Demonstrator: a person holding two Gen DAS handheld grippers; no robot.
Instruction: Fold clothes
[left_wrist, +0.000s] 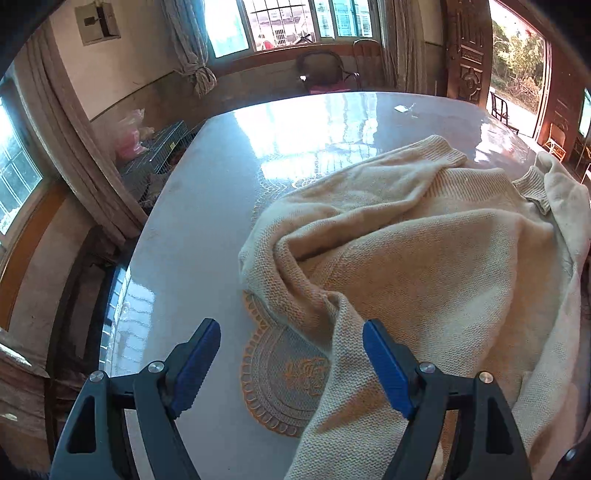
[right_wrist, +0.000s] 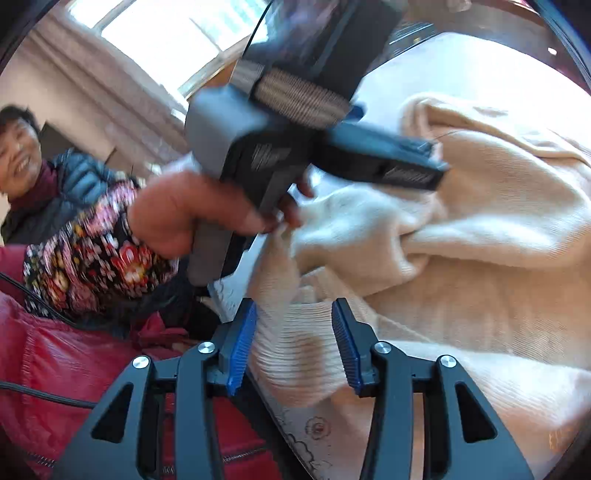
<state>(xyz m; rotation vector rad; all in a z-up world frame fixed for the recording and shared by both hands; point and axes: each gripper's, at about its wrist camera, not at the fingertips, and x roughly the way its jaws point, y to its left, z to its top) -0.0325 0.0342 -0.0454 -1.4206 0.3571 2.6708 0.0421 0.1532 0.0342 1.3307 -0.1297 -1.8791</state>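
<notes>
Now your left claw (left_wrist: 291, 363) hangs spread wide w/ nothing pinched, a sleeve of the cream sweater (left_wrist: 424, 236) running between its pads. Sweater lies crumpled on the glossy tabletop (left_wrist: 207, 192). Your right claw (right_wrist: 295, 347) is parted around the ribbed hem, pads not pressing. Left hand (right_wrist: 184, 218) grips its handle.

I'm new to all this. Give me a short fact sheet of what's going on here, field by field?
garment: cream knitted sweater, crumpled, not yet folded
surface: glossy table with an orange-trimmed round mat partly under the sweater
left tool: open, above the mat and a hanging sweater fold, gripping nothing
right tool: jaws apart, ribbed sweater edge between them, pads not pressing it
hand: holds the left tool's handle
background: windows, curtains, open wooden door
</notes>
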